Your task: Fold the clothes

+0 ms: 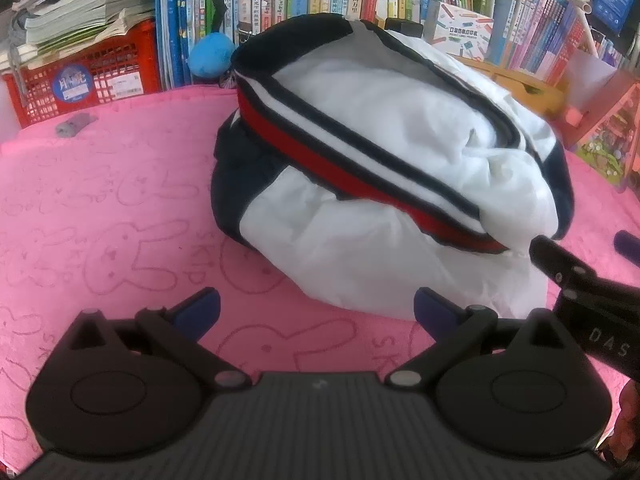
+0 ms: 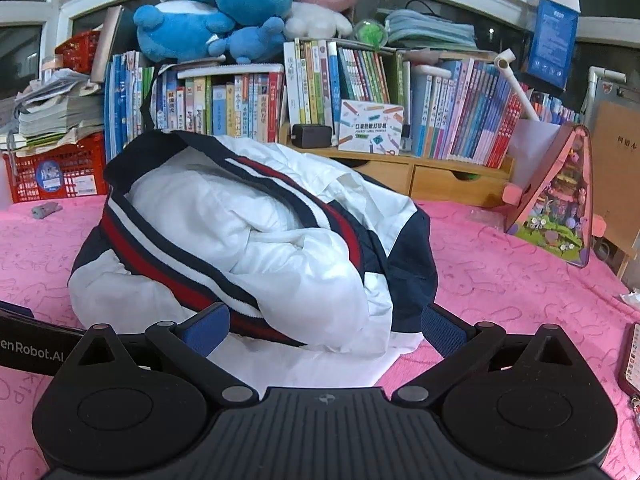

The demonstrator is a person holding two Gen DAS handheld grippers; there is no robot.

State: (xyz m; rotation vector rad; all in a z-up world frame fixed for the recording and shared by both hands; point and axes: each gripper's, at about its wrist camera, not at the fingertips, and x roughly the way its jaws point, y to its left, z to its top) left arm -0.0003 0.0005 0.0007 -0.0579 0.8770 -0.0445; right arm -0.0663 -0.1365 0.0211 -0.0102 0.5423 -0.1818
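A white jacket (image 2: 256, 240) with navy and red trim lies bunched in a mound (not flat) in the middle of the pink blanket (image 1: 100, 200). The right gripper (image 2: 326, 330) has its fingers spread wide around the near hem, gripping nothing. The left gripper (image 1: 316, 312), fingers wide and empty, hangs just near the mound. Books (image 2: 248, 108) line the far side.

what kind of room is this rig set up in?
Probably a child's bedroom or study at home. Shelves of children's books fill the back, plush toys sit on top, and the jacket lies on a pink bunny-print blanket, likely covering a bed or desk.
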